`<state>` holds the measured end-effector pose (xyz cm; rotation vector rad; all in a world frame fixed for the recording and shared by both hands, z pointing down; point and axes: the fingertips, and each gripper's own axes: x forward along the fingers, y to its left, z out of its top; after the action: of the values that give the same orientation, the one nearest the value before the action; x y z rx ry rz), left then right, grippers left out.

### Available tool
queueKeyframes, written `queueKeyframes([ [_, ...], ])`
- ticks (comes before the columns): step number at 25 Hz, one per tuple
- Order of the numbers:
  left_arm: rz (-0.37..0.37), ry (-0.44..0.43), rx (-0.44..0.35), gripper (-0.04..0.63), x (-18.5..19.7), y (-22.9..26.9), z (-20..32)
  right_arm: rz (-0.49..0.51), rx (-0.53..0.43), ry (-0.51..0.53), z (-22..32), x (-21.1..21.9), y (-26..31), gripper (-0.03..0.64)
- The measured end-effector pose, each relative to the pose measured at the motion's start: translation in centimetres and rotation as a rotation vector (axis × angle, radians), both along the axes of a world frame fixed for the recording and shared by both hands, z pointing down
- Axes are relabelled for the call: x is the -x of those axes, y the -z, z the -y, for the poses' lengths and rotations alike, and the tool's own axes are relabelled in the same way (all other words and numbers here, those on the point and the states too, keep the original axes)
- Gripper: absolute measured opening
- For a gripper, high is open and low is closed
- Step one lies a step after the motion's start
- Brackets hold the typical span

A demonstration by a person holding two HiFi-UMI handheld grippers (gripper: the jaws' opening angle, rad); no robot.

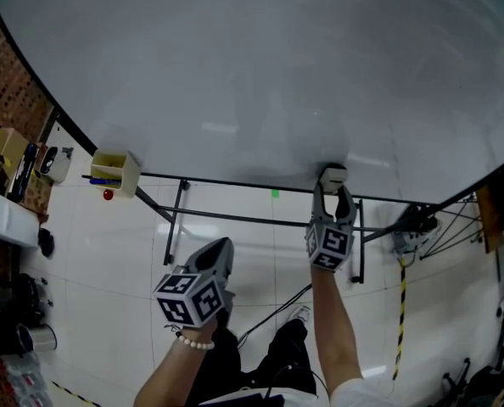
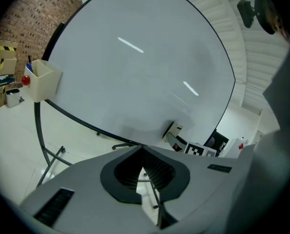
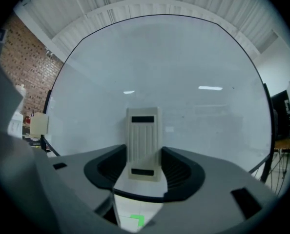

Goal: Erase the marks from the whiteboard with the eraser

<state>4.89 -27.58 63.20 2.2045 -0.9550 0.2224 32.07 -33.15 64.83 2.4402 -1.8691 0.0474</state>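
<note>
The big whiteboard (image 1: 260, 75) fills the top of the head view; its surface looks clean apart from faint grey smears. A cream ribbed eraser (image 1: 333, 175) rests flat against the board just above its bottom edge, and my right gripper (image 1: 333, 190) is shut on it. In the right gripper view the eraser (image 3: 143, 140) stands upright between the jaws of the right gripper (image 3: 143, 156), with the whiteboard (image 3: 194, 67) behind. My left gripper (image 1: 224, 247) hangs lower, off the board, shut and holding nothing. The left gripper (image 2: 144, 156) faces the whiteboard (image 2: 135, 67), with the eraser (image 2: 174, 129) to its right.
A cream pen holder (image 1: 114, 170) with markers hangs at the board's lower left, a red magnet (image 1: 108, 195) under it. The stand's black legs (image 1: 176, 219) run below the board. A brick wall (image 1: 2, 91) and shelves stand left. Yellow-black tape (image 1: 400, 312) marks the floor.
</note>
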Motion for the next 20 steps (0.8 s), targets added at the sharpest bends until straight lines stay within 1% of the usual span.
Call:
queueKeyframes([
  [5, -0.012, 0.041, -0.001, -0.011, 6.3, 0.0, 1.1, 0.017, -0.011, -0.018, 2.7, 6.6, 0.2, 0.255],
  [13, -0.011, 0.13, 0.006, -0.011, 17.3, -0.7, 2.9, 0.046, -0.022, 0.012, 7.1, 17.0, 0.1, 0.255],
  [20, -0.02, 0.192, 0.017, -0.011, 24.3, -1.1, 4.0, 0.063, -0.009, 0.062, 10.5, 25.5, -0.2, 0.255],
])
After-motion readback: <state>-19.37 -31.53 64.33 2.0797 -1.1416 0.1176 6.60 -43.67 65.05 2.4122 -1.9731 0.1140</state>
